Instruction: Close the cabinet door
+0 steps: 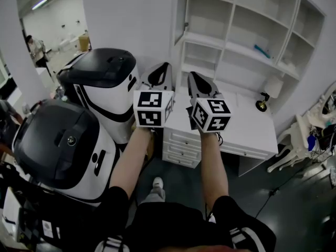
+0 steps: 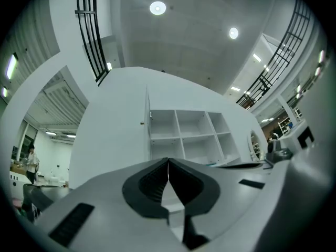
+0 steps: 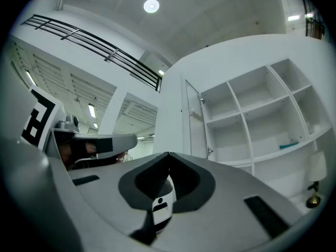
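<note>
The white cabinet [image 1: 247, 30] is a grid of open shelves above a desk. Its door [image 1: 181, 12] stands open at the shelves' left edge, swung out toward me. In the left gripper view the door [image 2: 147, 133] shows nearly edge-on, with a small knob [image 2: 142, 123] beside the shelves [image 2: 184, 135]. In the right gripper view the door [image 3: 194, 122] hangs left of the shelves [image 3: 252, 114]. My left gripper [image 1: 167, 65] and right gripper [image 1: 191, 74] are held side by side, pointing at the cabinet and short of it. Both are shut and hold nothing; their tips meet [image 2: 168, 160] [image 3: 168, 154].
Two large white-and-black machines [image 1: 105, 83] [image 1: 58, 140] stand close on my left. Below the shelves is a white desk [image 1: 247, 127] with drawers [image 1: 181, 146] and a small lamp [image 1: 261, 104]. A teal item [image 1: 262, 50] lies on a shelf. A white chair [image 1: 294, 151] is at right.
</note>
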Tool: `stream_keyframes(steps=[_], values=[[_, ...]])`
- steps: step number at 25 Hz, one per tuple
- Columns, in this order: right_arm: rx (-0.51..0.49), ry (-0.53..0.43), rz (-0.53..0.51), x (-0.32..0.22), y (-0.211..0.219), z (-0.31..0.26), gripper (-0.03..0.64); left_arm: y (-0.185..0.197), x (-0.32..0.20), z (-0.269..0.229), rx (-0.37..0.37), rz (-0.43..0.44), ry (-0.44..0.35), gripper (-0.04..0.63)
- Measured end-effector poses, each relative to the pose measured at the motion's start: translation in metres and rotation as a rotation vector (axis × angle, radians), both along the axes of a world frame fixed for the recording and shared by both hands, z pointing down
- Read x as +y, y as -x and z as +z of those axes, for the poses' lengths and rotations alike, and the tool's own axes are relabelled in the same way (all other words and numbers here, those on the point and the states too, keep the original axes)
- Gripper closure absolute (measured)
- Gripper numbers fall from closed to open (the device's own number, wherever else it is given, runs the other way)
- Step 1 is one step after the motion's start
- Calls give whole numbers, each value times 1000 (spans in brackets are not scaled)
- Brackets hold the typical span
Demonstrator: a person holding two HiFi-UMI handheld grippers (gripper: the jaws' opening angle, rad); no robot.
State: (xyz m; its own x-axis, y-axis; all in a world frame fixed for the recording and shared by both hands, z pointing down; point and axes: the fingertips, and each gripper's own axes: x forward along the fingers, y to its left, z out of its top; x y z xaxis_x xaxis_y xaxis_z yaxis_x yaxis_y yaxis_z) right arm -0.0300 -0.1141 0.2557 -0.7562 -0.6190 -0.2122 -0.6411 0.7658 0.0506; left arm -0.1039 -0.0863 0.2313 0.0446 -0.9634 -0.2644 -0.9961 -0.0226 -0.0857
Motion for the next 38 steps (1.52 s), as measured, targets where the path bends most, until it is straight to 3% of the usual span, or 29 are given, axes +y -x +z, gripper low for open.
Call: stream_keyframes(steps=[8,12,19,24,30,34,36,38], values=[[18,-70,-10,-64,45,-35,600,43,-65,-37,-19,29,-58,583],[11,-94,-16,-92,69,-51,600,62,-92,-45,25,50,-58,583],[-5,-159,-3,-128,99,-82,600,87,-133,-65,-5,83,-103,583],[-49,-208,14,-149,110,-105,600,97,-159,-99,-30,234,-211,583],[-64,-242,33,-165,108,-110,600,110,-187,-143,-125,331,-341,583],[-72,-233,48,-179,102,-108,600,117,-203,-167,-190,345,-407,583],[-73,-224,49,-186,101,-107,600,120,-215,-175,-240,302,-400,581],[-73,-224,43,-190,104,-107,600,124,-225,-181,-331,202,-373,581]])
